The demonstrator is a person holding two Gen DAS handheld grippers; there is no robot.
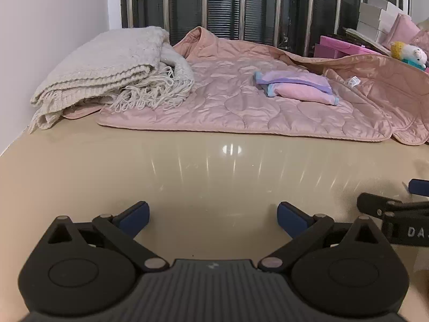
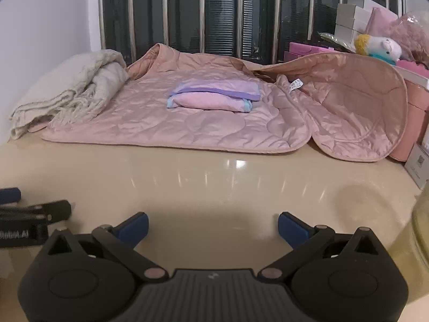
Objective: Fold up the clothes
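Currently: left gripper (image 1: 213, 218) & right gripper (image 2: 213, 228) both spread wide, nothing between jaws, over bare beige tabletop (image 1: 187, 166). Beyond: folded pink-purple garment (image 2: 214, 96) lying on pink quilted jacket (image 2: 161, 123); cream knit blanket (image 1: 107, 64) at jacket's left.

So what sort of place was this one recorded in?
Most likely a home, perhaps a bedroom corner. A pink quilted jacket, a small folded pink garment and a folded cream blanket lie on a glossy beige table by a barred window, with a plush toy and stacked boxes beside.
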